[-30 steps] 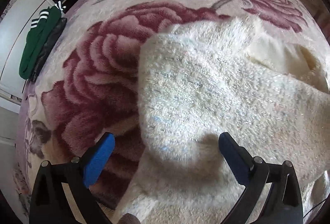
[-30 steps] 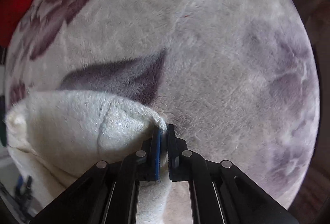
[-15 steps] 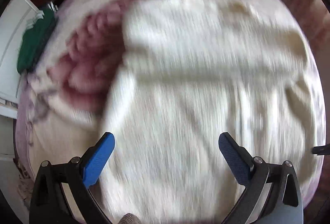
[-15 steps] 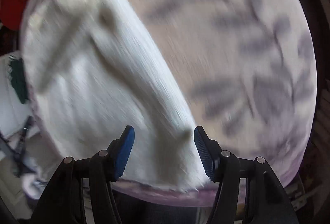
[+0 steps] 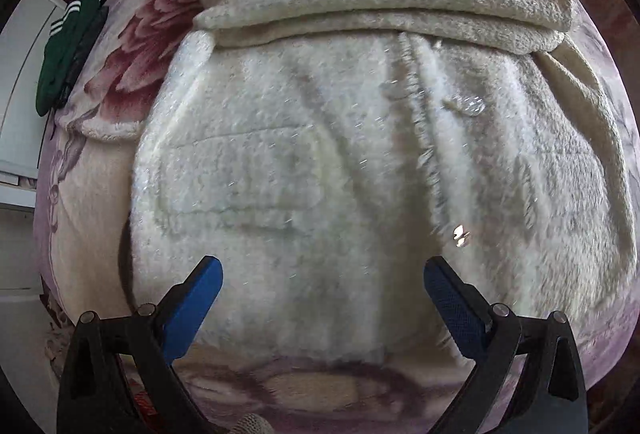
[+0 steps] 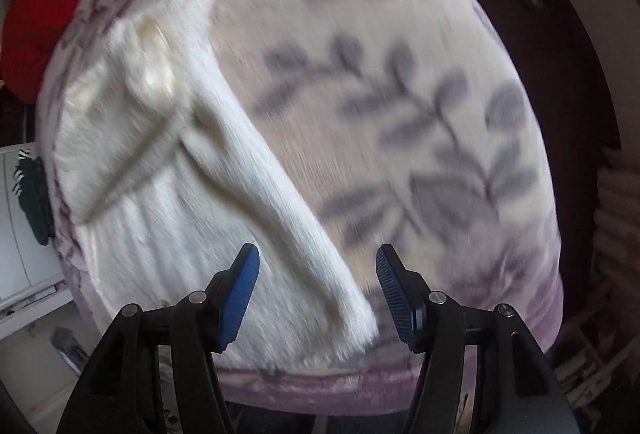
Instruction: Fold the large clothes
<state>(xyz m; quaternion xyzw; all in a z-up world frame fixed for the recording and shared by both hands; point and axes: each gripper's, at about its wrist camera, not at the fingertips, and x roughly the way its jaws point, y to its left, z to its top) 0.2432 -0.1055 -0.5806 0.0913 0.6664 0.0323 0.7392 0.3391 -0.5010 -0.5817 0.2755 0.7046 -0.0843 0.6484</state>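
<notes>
A fluffy cream-white knitted cardigan [image 5: 320, 162] is lying spread on a plush bed blanket printed with dusky-pink roses and grey-purple leaves [image 5: 132, 46], its front facing up with a patch pocket on one side and a button near the placket. Both sleeves are lying folded across the upper part of the garment as a thick band running from side to side. The left gripper [image 5: 320, 298], black-framed with blue pads, is hanging above the lower hem of the cardigan, its jaws standing wide apart with nothing between the pads. The right gripper [image 6: 318, 290] is hovering over the cardigan's side edge near the bed's front border; its jaws are also parted and empty, the fabric lying below them rather than pinched. This view is smeared by motion blur, so fine detail is hard to read. A red garment [image 6: 44, 6] is sitting at the far corner of the bed, and a dark green piece of clothing with white stripes [image 5: 64, 50] is hanging beside the bed's edge.
</notes>
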